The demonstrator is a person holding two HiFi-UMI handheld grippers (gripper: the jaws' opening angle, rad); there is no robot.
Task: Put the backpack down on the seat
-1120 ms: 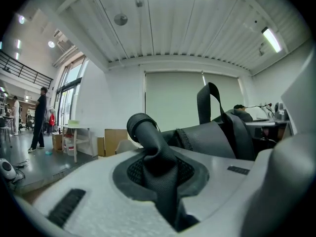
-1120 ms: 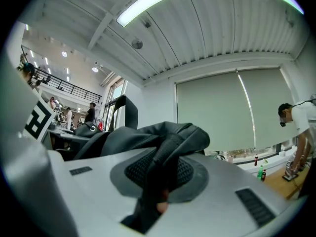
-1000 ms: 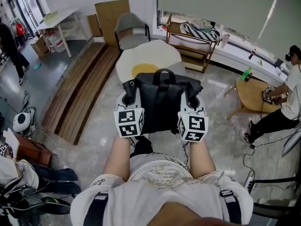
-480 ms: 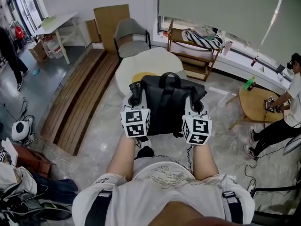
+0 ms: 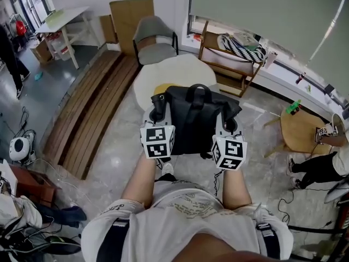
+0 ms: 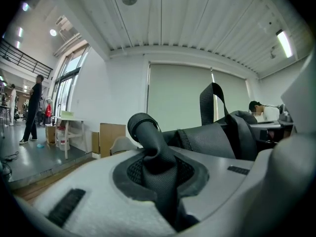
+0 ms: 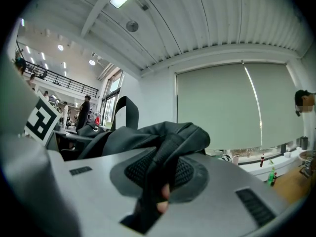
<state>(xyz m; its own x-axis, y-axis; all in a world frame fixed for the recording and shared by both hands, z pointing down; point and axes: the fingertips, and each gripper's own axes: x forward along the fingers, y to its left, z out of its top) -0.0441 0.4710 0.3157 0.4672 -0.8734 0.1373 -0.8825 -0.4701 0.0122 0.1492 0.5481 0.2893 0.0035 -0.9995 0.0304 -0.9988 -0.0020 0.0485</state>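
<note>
Held up just short of white round seat (image 5: 175, 71), black backpack (image 5: 193, 121) is clamped each side by left tongs (image 5: 157, 105) and right tongs (image 5: 229, 120). Carry it level over seat, lower both sides evenly.

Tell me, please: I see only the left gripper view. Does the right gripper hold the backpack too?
Observer: Yes. The right gripper is shut on a black fold of the backpack.
Operator: Is it on a seat already?
Observer: No. The head view shows it held up in front of the person, above the floor.
Operator: What lies ahead?
Observer: A round white seat with a yellow patch, just beyond it.
</note>
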